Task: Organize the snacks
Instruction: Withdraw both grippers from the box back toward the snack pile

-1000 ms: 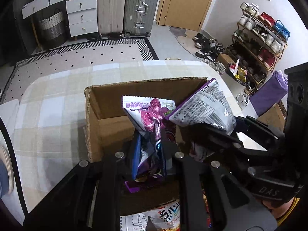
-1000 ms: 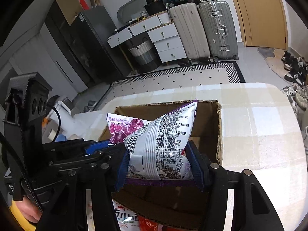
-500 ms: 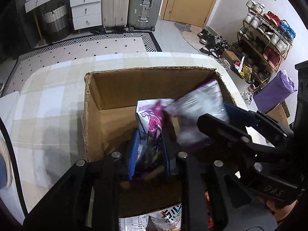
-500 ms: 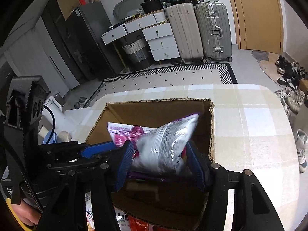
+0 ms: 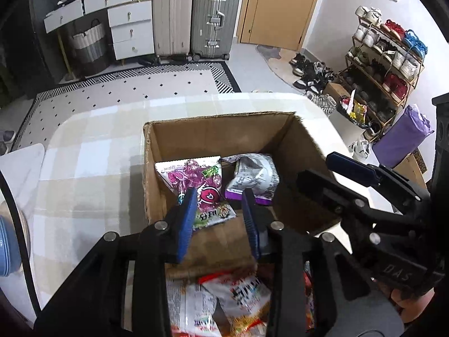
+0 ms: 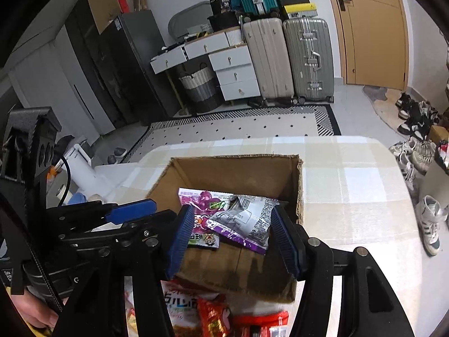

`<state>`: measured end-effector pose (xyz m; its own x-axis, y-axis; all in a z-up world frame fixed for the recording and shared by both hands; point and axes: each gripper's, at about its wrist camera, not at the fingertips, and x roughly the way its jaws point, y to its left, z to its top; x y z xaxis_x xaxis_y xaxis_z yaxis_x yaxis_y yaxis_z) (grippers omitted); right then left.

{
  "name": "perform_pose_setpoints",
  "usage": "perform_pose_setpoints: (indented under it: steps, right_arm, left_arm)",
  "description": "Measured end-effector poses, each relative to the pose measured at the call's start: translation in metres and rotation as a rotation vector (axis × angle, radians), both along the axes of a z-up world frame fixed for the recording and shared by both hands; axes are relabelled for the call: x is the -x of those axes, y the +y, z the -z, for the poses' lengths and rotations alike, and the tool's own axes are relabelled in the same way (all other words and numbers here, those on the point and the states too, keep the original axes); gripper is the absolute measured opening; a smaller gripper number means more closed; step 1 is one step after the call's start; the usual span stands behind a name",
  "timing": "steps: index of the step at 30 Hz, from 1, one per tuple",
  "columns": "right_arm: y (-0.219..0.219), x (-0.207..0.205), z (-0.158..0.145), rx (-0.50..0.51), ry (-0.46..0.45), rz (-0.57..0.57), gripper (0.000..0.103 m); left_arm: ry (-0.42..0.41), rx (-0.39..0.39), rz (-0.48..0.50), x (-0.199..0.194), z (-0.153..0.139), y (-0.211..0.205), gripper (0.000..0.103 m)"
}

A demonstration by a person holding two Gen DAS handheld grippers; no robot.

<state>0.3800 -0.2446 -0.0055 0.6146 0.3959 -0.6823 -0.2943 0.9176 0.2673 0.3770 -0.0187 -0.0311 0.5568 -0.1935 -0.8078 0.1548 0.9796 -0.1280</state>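
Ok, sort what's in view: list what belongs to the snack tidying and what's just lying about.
Part of the job:
- cardboard box
- purple candy bag in the box
- silver snack bag in the box
- loose snack packets in front of the box
- left gripper, jaws opening, nothing held
- right gripper, open

Just lying about:
- suitcases
- shoe rack
- laundry basket
- drawers

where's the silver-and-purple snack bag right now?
Both wrist views show the silver-and-purple bag lying inside the cardboard box, on its right side, next to the pink candy bag and held by neither gripper.
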Motion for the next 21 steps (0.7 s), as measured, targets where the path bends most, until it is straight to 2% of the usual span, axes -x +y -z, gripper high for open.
perform_pose_setpoints:
  steps: [5,7,8,9,11,13,17,18,21]
  right_arm:
    - [-0.005,0.03,-0.027,-0.019,-0.039,-0.001,0.058]
    - [-0.007,0.047,-0.039,-0.033,-0.061,-0.001,0.059]
    - [-0.009,0.054,-0.043,-0.04,-0.069,-0.002,0.059]
    - [-0.01,0.065,-0.05,-0.049,-0.081,-0.005,0.059]
    - [-0.012,0.089,-0.062,-0.063,-0.106,-0.01,0.06]
    - [-0.013,0.111,-0.072,-0.073,-0.134,-0.015,0.063]
    - [-0.015,0.154,-0.091,-0.081,-0.192,-0.019,0.076]
    - [-0.017,0.165,-0.096,-0.082,-0.209,-0.017,0.082]
    - [-0.022,0.197,-0.106,-0.095,-0.246,-0.015,0.085]
  left_arm:
    - [-0.028,0.029,0.002,0.041,-0.026,0.003,0.038]
    - [-0.05,0.03,0.005,0.063,-0.04,0.002,0.044]
    - [-0.06,0.033,0.005,0.07,-0.045,0.004,0.053]
    - [-0.076,0.036,0.005,0.083,-0.052,0.004,0.057]
    - [-0.109,0.037,0.004,0.107,-0.067,0.004,0.059]
    - [-0.128,0.038,0.002,0.13,-0.078,0.003,0.063]
    - [-0.175,0.068,-0.002,0.176,-0.103,0.007,0.076]
    - [-0.187,0.068,-0.005,0.184,-0.108,0.008,0.078]
    - [-0.231,0.068,-0.008,0.216,-0.124,0.011,0.079]
